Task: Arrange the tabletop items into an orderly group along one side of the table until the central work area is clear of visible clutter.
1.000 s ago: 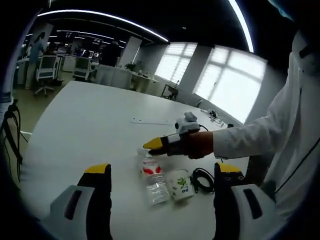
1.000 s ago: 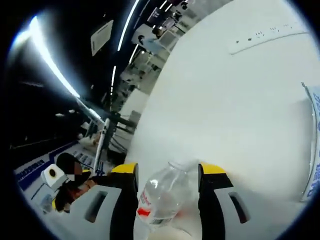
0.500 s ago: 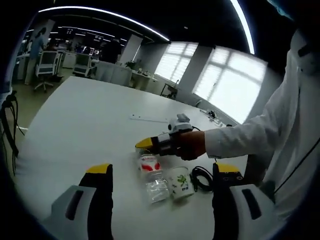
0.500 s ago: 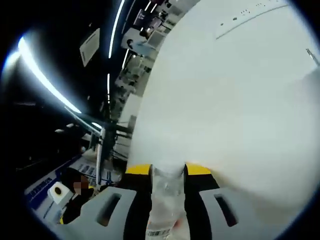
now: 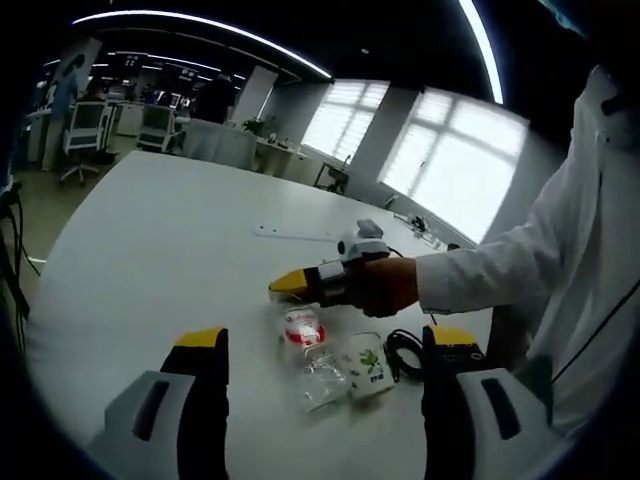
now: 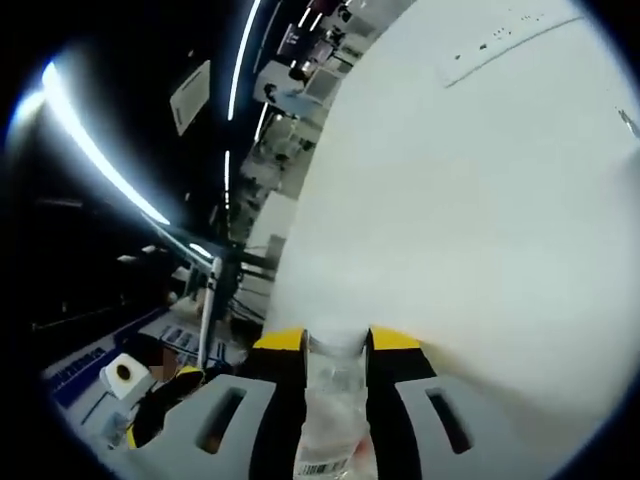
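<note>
A clear plastic bottle with a red label lies on the white table, its top end toward my right gripper. That gripper, held by a hand in a white sleeve, is shut on the bottle's upper part. In the right gripper view the bottle sits pinched between the yellow-tipped jaws of the right gripper. Beside the bottle stands a white paper cup with a green print, and a coiled black cable lies right of the cup. My left gripper hovers open nearer than these items, holding nothing.
A long flat white strip lies farther out on the table, also seen as the strip in the right gripper view. Small items sit near the far table edge by the windows. Office chairs and desks stand beyond the table on the left.
The right gripper's jaws have shut on the bottle; one second ago they stood apart around it. The left gripper has stayed open with only a slight shift of view.
</note>
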Motion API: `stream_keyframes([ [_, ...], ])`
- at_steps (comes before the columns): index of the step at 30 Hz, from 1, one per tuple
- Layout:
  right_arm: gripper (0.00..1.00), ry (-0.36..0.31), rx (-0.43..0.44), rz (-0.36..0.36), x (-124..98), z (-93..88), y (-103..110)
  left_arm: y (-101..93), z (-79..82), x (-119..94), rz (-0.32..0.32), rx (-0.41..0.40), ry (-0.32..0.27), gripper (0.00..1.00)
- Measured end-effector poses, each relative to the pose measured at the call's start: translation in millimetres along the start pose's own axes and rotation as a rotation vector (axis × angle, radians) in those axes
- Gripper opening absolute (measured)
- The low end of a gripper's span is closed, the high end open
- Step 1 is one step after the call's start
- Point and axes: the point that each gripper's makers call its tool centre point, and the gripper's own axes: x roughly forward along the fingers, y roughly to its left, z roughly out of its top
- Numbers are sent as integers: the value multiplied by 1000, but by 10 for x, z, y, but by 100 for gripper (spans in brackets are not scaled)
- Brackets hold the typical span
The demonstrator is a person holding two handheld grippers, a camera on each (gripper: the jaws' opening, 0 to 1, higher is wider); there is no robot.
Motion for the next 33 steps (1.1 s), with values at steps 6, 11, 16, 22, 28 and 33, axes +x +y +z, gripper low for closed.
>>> stream_keyframes([
  [6, 19, 16, -132, 41, -18, 24, 214, 19, 43, 74, -31, 11, 10, 81],
  [11, 19, 34, -240, 72, -40, 6, 418, 46, -15, 192, -63, 17, 33, 80],
  [16, 19, 49, -340, 100, -59, -34, 600, 111, -104, 346, -95, -5, 69, 78],
  [22, 19, 67, -432, 123, -85, -86, 746, 225, -280, 612, -125, -11, 135, 74],
  [28, 19, 76, -511, 143, -102, -157, 881, 200, -368, 784, -180, -24, 173, 66],
  [33, 19, 72, -561, 159, -132, -213, 967, 146, -450, 826, -211, -23, 210, 62],
])
